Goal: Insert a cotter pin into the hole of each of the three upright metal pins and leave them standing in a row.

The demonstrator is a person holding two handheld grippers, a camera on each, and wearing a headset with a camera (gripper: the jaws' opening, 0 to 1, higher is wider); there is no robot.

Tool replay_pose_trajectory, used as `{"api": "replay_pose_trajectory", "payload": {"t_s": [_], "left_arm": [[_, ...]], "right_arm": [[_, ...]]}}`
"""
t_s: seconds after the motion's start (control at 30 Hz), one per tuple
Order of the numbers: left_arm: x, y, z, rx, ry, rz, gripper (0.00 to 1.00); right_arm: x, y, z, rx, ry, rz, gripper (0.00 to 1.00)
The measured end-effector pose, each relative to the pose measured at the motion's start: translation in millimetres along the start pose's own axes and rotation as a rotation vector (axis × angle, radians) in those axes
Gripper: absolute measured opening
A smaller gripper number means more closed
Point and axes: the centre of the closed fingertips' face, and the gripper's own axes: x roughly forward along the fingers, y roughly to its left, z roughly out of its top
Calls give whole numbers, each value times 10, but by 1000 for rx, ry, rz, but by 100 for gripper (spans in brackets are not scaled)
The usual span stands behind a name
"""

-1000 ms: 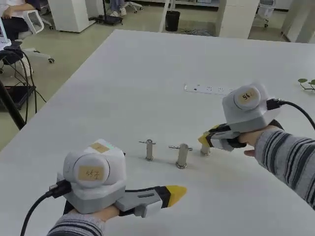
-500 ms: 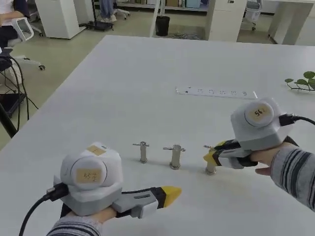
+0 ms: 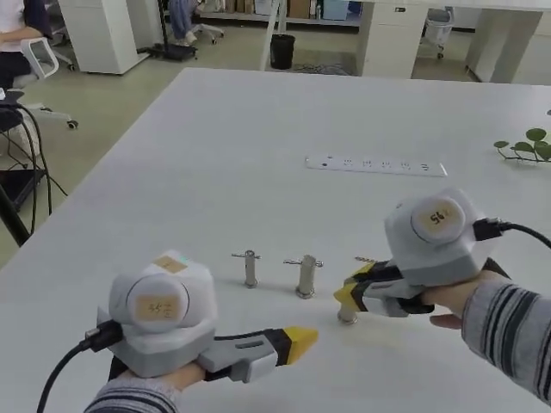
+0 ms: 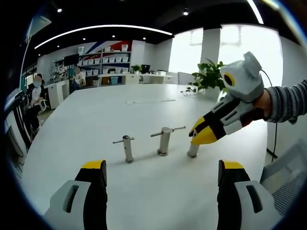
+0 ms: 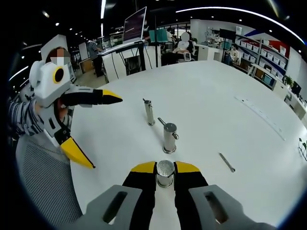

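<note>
Three metal pins stand in a row on the table (image 3: 258, 172). Your left gripper (image 3: 300, 340) sits near-left of them, jaws spread wide, holding nothing. The left pin (image 3: 250, 268) and middle pin (image 3: 306, 277) each carry a cotter pin (image 3: 291, 261). Your right gripper (image 3: 347, 295) is clamped on the right pin (image 5: 165, 173); a loose cotter pin (image 5: 227, 162) lies just beyond.

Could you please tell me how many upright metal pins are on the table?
3. In the head view, the left pin and the middle pin stand free; the right pin sits between the jaws of the right gripper. None seems hidden.
</note>
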Motion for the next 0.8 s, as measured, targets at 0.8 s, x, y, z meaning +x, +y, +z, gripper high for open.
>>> {"api": "replay_pose_trajectory", "payload": {"t_s": [0.8], "left_arm": [[25,-77,-30,20,10,-25,95]], "right_arm": [[80,165,-65,-49,-22,0,9]]}}
